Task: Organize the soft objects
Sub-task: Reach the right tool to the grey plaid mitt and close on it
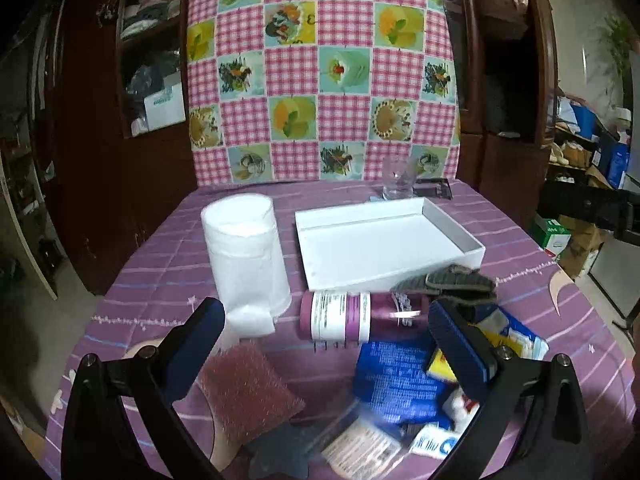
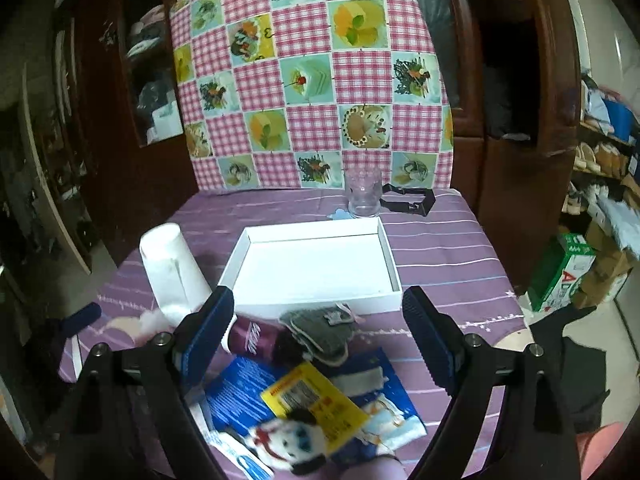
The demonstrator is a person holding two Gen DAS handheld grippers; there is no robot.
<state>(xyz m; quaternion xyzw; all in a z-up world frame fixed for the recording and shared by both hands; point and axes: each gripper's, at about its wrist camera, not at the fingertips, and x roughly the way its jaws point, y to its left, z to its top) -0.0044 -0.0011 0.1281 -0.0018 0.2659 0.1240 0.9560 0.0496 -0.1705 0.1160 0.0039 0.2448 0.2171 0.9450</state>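
The white box [image 2: 316,264] sits open and bare in the middle of the purple cloth, and it looks like the place the soft things should go. Left of it stands the tissue roll [image 1: 246,254], the biggest soft item: light, squashy, likely to dent under a hard pinch, so I'd take it across its sides, low down. The blue packet [image 2: 248,396] lies flat near the front edge; thin and floppy, it would sag from one corner, so a grip on an edge near its middle seems safer. The pink scrub sponge [image 1: 250,390] is springy and rough, easy to hold by its flat faces. The grey knitted sock [image 2: 320,330] lies just in front of the box, limp; grab the bunched middle. The small plush toy [image 2: 286,446] is blurred, at the very front.

The left gripper [image 1: 324,344] stands wide and holds nothing. The right gripper [image 2: 318,332] is wide too, empty.
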